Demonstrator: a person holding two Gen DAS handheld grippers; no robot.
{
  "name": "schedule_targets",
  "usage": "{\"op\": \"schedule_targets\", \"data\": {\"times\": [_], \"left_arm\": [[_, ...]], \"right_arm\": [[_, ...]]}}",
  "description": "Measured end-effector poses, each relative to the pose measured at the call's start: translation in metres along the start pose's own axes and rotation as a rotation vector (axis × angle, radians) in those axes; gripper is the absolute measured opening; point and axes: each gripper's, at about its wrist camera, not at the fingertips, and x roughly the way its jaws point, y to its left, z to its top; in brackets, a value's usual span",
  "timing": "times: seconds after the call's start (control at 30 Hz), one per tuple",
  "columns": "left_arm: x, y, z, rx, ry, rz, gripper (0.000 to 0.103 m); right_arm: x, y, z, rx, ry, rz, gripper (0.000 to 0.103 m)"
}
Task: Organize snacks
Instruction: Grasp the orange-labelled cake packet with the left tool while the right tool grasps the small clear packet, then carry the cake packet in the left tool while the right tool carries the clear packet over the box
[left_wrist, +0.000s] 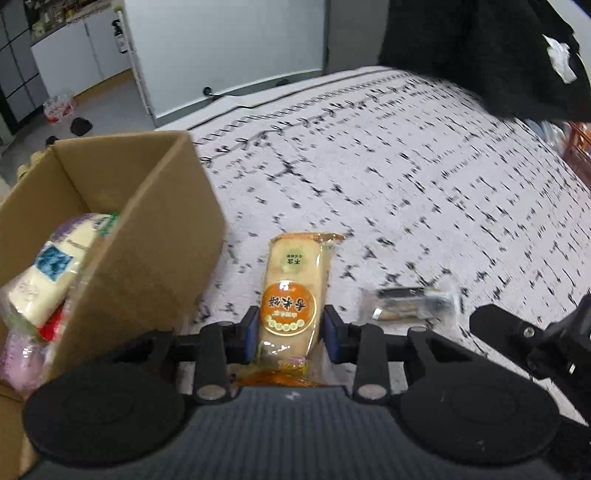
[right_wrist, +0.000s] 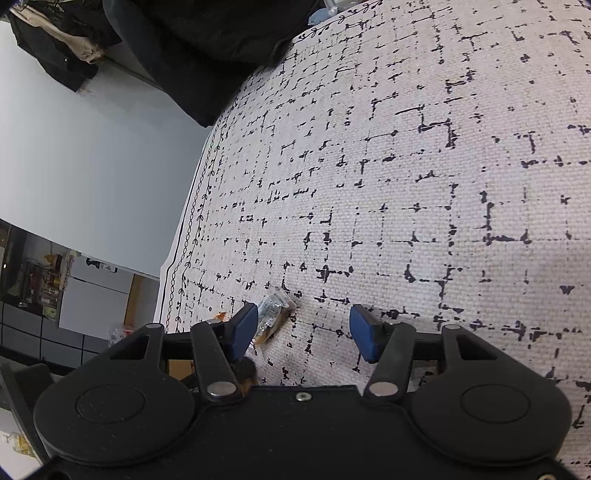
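Note:
My left gripper (left_wrist: 290, 328) is shut on a rice cracker packet (left_wrist: 295, 288), pale with an orange round label, held above the patterned tablecloth (left_wrist: 406, 184). A cardboard box (left_wrist: 147, 229) with several snack packs (left_wrist: 48, 273) inside stands just to its left. A small clear-wrapped snack (left_wrist: 410, 304) lies on the cloth to the right of the packet. My right gripper (right_wrist: 303, 328) is open and empty above the cloth, and the small wrapped snack (right_wrist: 271, 317) lies by its left fingertip (right_wrist: 245, 325).
A black garment (left_wrist: 480, 55) hangs over the table's far right edge. An orange basket (left_wrist: 581, 147) sits at the far right. Beyond the table are a white partition (left_wrist: 221, 48), cabinets and floor clutter. The right gripper's body (left_wrist: 535, 343) is close at lower right.

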Motion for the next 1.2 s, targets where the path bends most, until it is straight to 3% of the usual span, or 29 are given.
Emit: {"op": "schedule_targets", "data": {"times": [0.53, 0.67, 0.73, 0.9, 1.2], "left_arm": [[-0.038, 0.025, 0.011, -0.082, -0.033, -0.123, 0.034], [-0.044, 0.028, 0.012, -0.086, -0.027, -0.147, 0.034], [-0.048, 0.030, 0.013, -0.080, -0.032, -0.160, 0.034], [-0.055, 0.031, 0.015, -0.072, -0.039, -0.174, 0.034], [-0.070, 0.037, 0.018, -0.067, -0.060, -0.182, 0.034]], "right_arm": [[0.030, 0.014, -0.006, 0.007, 0.020, 0.062, 0.048], [0.046, 0.013, 0.002, 0.043, 0.022, 0.083, 0.035], [0.052, 0.011, 0.007, 0.065, 0.032, 0.079, 0.022], [0.053, 0.012, 0.007, 0.063, 0.044, 0.087, 0.015], [0.025, 0.016, 0.007, 0.034, 0.022, 0.092, 0.015]]}}
